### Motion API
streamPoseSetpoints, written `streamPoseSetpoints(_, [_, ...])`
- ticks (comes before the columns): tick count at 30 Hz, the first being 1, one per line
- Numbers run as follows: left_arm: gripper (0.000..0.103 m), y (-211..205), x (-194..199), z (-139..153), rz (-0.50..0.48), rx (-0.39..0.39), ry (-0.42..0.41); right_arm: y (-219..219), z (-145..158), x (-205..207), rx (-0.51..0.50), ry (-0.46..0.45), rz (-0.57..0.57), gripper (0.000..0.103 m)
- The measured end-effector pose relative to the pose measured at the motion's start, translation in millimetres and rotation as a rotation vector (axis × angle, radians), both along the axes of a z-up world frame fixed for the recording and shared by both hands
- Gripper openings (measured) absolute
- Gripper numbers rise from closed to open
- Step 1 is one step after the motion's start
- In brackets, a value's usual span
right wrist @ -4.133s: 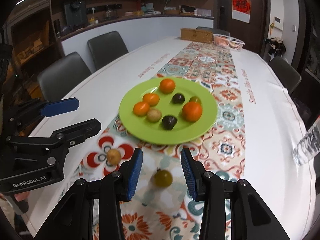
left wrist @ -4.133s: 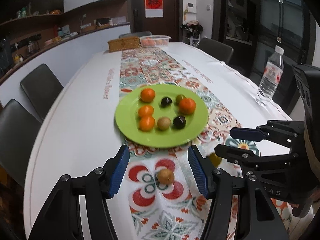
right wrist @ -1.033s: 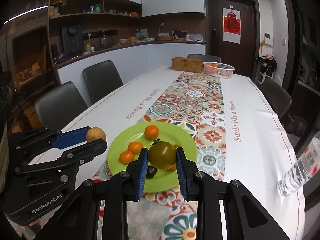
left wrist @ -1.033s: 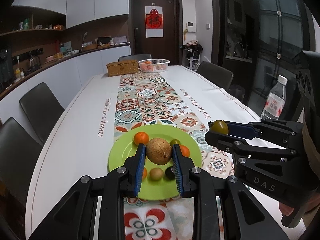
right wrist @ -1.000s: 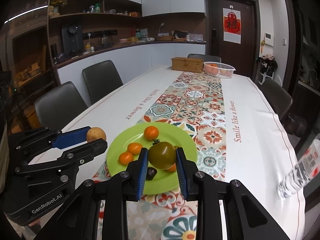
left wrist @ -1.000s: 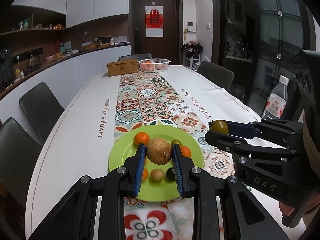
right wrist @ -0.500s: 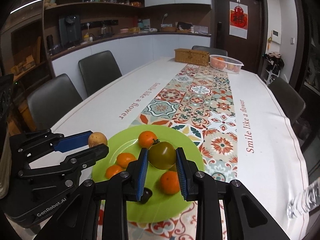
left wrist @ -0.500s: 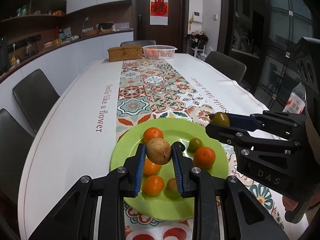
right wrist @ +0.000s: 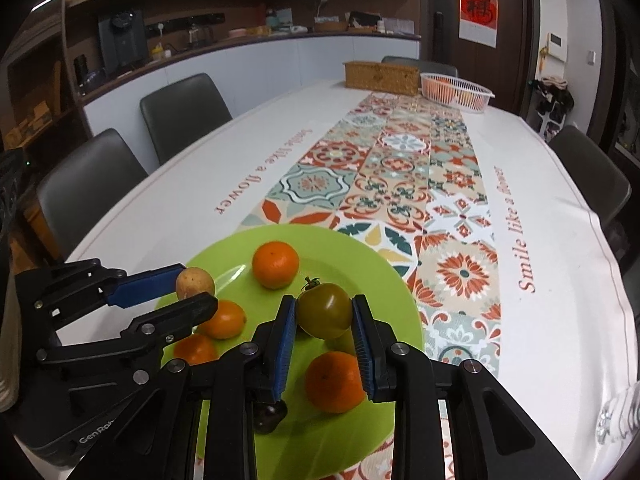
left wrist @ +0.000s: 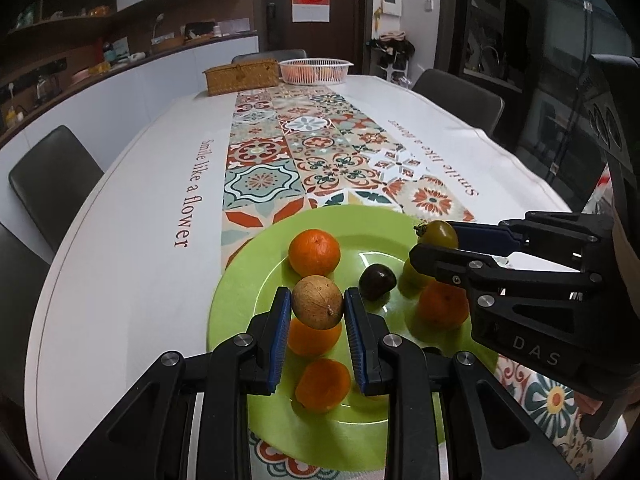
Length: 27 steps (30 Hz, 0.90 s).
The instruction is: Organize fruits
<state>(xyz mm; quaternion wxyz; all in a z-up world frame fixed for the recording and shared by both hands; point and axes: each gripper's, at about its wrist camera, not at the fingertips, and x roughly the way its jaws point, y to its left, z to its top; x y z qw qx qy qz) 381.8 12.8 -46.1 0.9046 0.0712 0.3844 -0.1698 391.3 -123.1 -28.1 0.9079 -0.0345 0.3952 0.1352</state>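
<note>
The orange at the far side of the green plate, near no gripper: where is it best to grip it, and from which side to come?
Judging by its round shape, grip the far orange across its widest middle, coming from above. Its left and far sides are bare green plate; the dark fruit lies apart on its right. Both the left gripper and right gripper are already full.

Both tongs, left (left wrist: 316,332) and right (right wrist: 324,340), have lifted the brown fruit (left wrist: 317,307) and green tomato (right wrist: 325,316) off the counter and now hang over the green plate (left wrist: 240,280).

left gripper (left wrist: 317,312) fingers clamped, right gripper (right wrist: 324,318) fingers clamped, both angled downward
</note>
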Motion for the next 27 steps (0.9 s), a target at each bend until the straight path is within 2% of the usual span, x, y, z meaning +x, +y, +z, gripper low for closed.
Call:
streamPoseSetpoints(5, [0.028, -0.8, 3.3, -3.9, -0.001, -0.009, 0.011, -2.0, -8.8, 2.4, -0.004, 0.015, -0.004, 0.029])
streamPoseSetpoints(9, [0.036, -0.9, 0.0, -2.7, 0.004, -0.004, -0.001, -2.7, -10.1, 2.2, -0.008, 0.019, -0.006, 0.03])
streamPoseSetpoints(13, [0.037, 0.7, -7.7, 1.4, 0.009, 0.002, -0.01, -6.6, -7.2, -2.9, -0.008, 0.01, -0.014, 0.032])
streamPoseSetpoints(21, [0.039, 0.6, -32.3, 26.4, 0.033, 0.007, -0.068, -16.4, 9.9, -30.6, -0.008, -0.036, -0.034, 0.032])
streamPoseSetpoints(24, [0.043, -0.5, -45.9, 40.1, 0.04, 0.007, -0.107, -20.4, 19.3, -43.4, -0.004, -0.065, -0.049, 0.039])
streamPoseSetpoints(27, [0.045, -1.6, -60.6, 53.4, 0.049, -0.003, -0.137, -26.1, 32.2, -59.4, 0.013, -0.096, -0.065, 0.04])
